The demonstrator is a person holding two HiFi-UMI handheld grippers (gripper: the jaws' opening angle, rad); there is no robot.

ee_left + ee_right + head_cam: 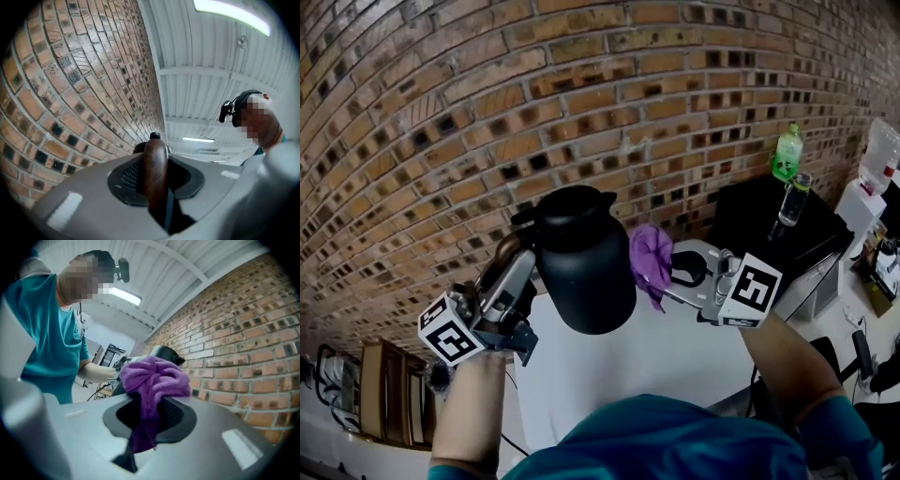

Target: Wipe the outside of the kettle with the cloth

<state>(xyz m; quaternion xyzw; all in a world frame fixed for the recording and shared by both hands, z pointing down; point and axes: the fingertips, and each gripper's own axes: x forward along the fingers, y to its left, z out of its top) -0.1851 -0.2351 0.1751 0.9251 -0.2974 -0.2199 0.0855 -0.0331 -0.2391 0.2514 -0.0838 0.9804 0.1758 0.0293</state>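
Note:
A matte black kettle (pixel 584 262) hangs in the air over the white table (pixel 694 352), in front of the brick wall. My left gripper (pixel 523 255) is shut on its brown wooden handle (pixel 155 174), which stands upright between the jaws in the left gripper view; the kettle's lid knob (pixel 154 136) peeks over it. My right gripper (pixel 677 274) is shut on a bunched purple cloth (pixel 651 260), held right beside the kettle's right side. In the right gripper view the purple cloth (pixel 153 381) fills the jaws, with the kettle's top (pixel 164 352) just behind it.
A black box (pixel 769 220) at the right carries a green bottle (pixel 787 153) and a clear glass bottle (pixel 794 199). A brick wall (pixel 487 112) rises close behind the kettle. A wooden rack (pixel 384 394) stands low at the left. More items sit at the far right edge.

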